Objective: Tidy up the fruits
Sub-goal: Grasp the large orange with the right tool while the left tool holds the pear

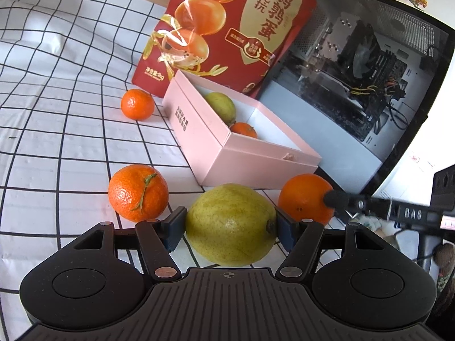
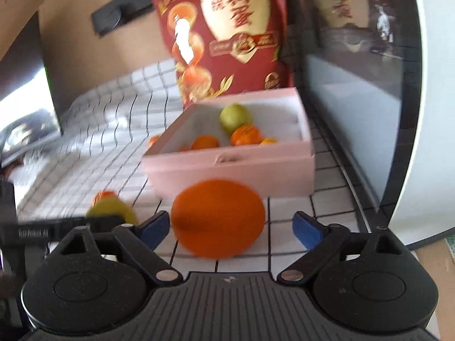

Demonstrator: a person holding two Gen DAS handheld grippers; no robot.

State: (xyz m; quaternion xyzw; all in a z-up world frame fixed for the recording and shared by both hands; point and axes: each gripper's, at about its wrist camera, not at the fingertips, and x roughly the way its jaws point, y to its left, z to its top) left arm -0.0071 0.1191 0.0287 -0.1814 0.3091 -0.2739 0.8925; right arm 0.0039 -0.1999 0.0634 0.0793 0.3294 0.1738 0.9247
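Observation:
My left gripper is shut on a yellow-green pear, its blue pads pressing both sides, low over the checked cloth. My right gripper is open around a large orange that sits on the cloth; the pads stand clear of it. That orange also shows in the left wrist view, right of the pear. An open pink box behind holds a pear and several oranges. Two mandarins lie loose on the cloth to the left.
A red snack bag stands behind the box. A glass-sided computer case stands right of the box, close to it. The white checked cloth stretches away to the left. The right wrist view is motion-blurred.

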